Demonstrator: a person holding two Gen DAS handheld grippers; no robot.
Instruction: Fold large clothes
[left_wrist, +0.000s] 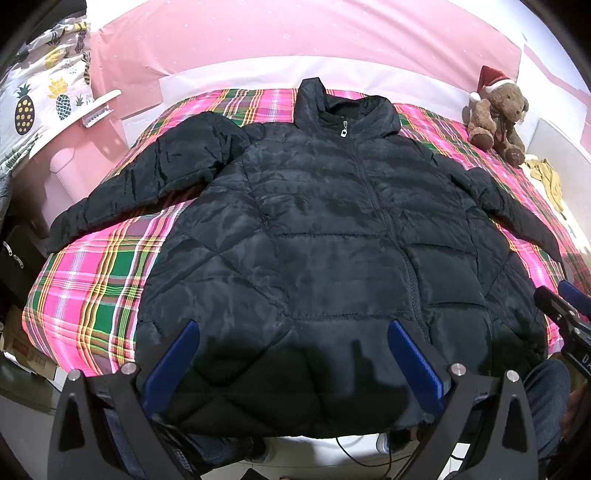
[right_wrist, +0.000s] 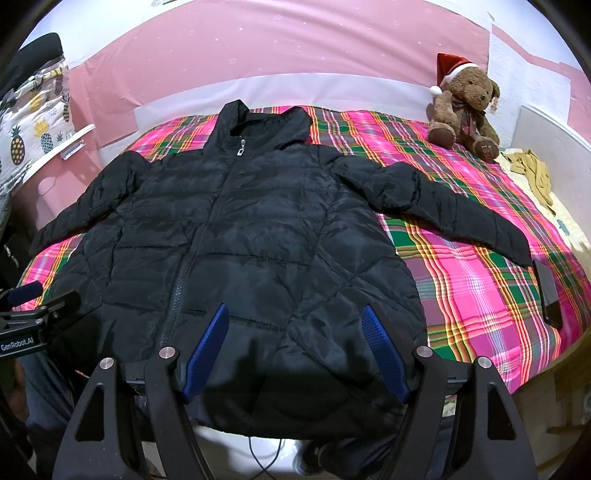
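Left wrist view: my left gripper (left_wrist: 291, 354) hangs over the hem of the black puffer jacket (left_wrist: 332, 240), blue fingers (left_wrist: 173, 362) spread wide and holding nothing. The right wrist view shows the same of my right gripper (right_wrist: 295, 350), also wide and empty above the hem's other half.

The jacket lies front up on the bed's plaid blanket (left_wrist: 96, 280), zipped to the collar, both sleeves spread out to the sides, the hem hanging slightly over the near edge. I judge it has been laid flat this way so the sleeves can be brought in first; no fold is made yet.

The shell is shiny, slippery-looking nylon, quilted into horizontal bands above and diamonds below, puffy and soft, so I expect it to spring back unless pinched firmly. The zip pull (left_wrist: 344, 130) glints silver.

A teddy bear (right_wrist: 465, 110) in a red hat sits at the far corner and a dark phone (right_wrist: 548, 291) lies beside the sleeve cuff on my right.
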